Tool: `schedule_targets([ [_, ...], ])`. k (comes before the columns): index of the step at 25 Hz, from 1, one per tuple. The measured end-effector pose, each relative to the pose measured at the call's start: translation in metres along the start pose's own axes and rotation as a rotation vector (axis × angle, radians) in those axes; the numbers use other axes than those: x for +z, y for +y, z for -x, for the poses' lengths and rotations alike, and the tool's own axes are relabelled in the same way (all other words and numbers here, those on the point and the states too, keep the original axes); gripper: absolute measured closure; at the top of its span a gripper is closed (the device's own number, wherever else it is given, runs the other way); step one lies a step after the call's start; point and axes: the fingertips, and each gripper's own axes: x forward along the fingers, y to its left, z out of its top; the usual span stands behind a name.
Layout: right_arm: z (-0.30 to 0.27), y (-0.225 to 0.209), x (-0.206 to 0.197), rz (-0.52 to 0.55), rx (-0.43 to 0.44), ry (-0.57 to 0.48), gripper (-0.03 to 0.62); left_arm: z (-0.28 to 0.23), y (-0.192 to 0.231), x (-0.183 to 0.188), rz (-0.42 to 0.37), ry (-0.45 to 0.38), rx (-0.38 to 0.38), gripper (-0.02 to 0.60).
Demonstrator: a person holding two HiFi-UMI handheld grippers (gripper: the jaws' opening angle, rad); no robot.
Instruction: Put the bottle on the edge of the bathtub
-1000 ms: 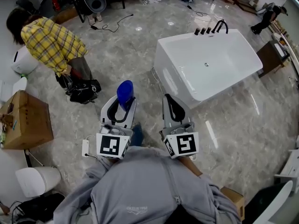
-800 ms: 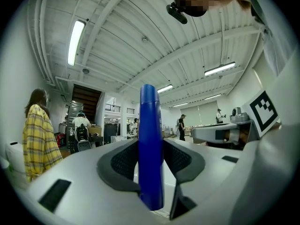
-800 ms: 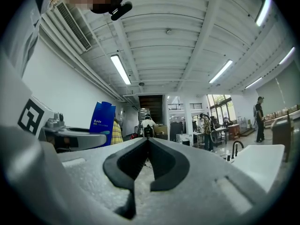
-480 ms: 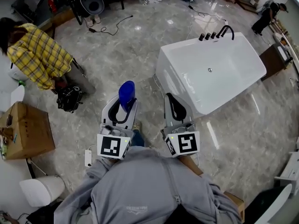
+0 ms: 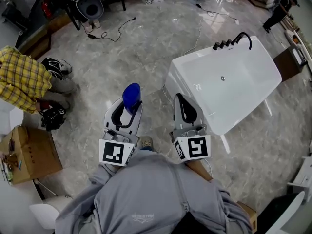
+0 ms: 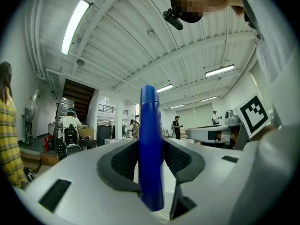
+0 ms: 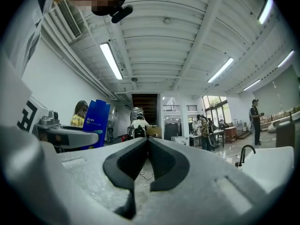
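Note:
A blue bottle [image 5: 130,94] stands upright between the jaws of my left gripper [image 5: 127,107], which is shut on it. In the left gripper view the blue bottle [image 6: 150,146] rises between the two dark pads, pressed on both sides by my left gripper [image 6: 151,156]. My right gripper [image 5: 181,106] is shut with nothing in it; its pads meet in the right gripper view, where my right gripper [image 7: 148,146] points level. The white bathtub [image 5: 256,79] stands ahead on the right, its near corner just beyond the right gripper. Black taps [image 5: 233,40] sit on its far rim.
A person in a yellow checked shirt [image 5: 22,79] bends over black bags [image 5: 53,116] at the left. A cardboard box [image 5: 29,155] lies at the lower left. Cables [image 5: 109,28] run over the grey marble floor [image 5: 146,52]. A brown cabinet [image 5: 288,65] stands beyond the tub.
Both grippers have moved forward together over the floor with the bottle still held. The bathtub now lies nearer on the right, and the person in yellow has slid to the left edge.

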Motion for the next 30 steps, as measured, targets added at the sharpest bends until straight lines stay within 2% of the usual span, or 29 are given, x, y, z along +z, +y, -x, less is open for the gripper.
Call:
schedule_targets([
  [8, -0.058, 0.006, -0.011, 0.017, 0.001, 0.02, 0.591, -0.038, 0.048, -0.01, 0.024, -0.012, -0.025, 0.423],
  [20, -0.099, 0.014, -0.023, 0.009, 0.016, 0.059, 0.591, -0.053, 0.082, -0.021, 0.083, -0.002, -0.01, 0.423],
  [30, -0.157, 0.0, -0.034, 0.018, 0.081, 0.044, 0.591, -0.09, 0.121, -0.035, 0.093, -0.028, 0.054, 0.423],
])
